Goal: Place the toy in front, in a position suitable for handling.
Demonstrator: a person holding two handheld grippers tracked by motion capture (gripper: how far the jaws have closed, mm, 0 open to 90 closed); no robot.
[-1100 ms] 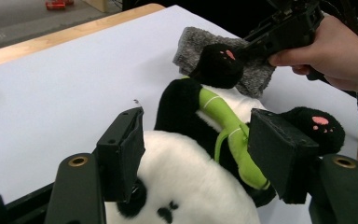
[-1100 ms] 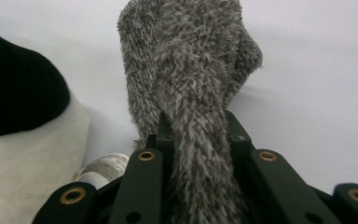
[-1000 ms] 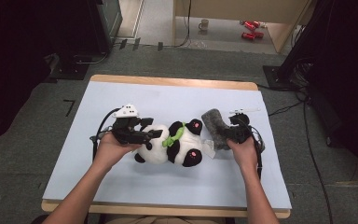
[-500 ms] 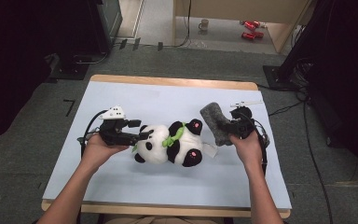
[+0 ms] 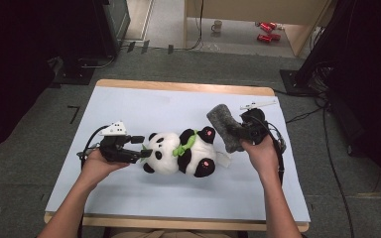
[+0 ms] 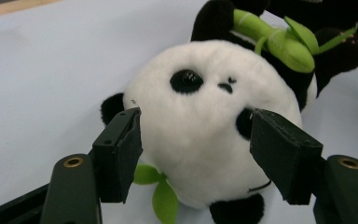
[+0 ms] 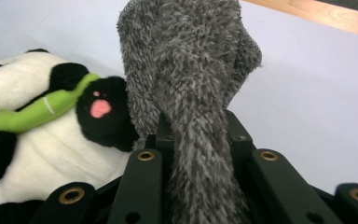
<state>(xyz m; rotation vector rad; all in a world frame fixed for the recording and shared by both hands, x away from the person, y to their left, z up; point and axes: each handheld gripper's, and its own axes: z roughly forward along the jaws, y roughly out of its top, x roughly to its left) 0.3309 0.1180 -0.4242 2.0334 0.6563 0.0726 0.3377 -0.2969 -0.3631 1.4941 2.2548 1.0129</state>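
Seemingly untouched panda [image 6: 205, 140], gripper [image 7: 196, 140] pinching grey fur [image 7: 186, 60]

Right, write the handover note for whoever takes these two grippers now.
Left gripper: open, jaws either side of the panda plush's head, pads not pressing.
Right gripper: shut on the grey fuzzy cloth, lifted off the table beside the panda's feet.
Panda lies on its back mid-table on the light blue mat.
Done: cloth picked up.
Left: probably grip the head, then put the cloth on the panda.

Plush panda [image 5: 181, 153] blocking table [image 5: 144, 208] centre, grey fuzzy cloth [image 5: 224, 127] beside it, bare surface all around
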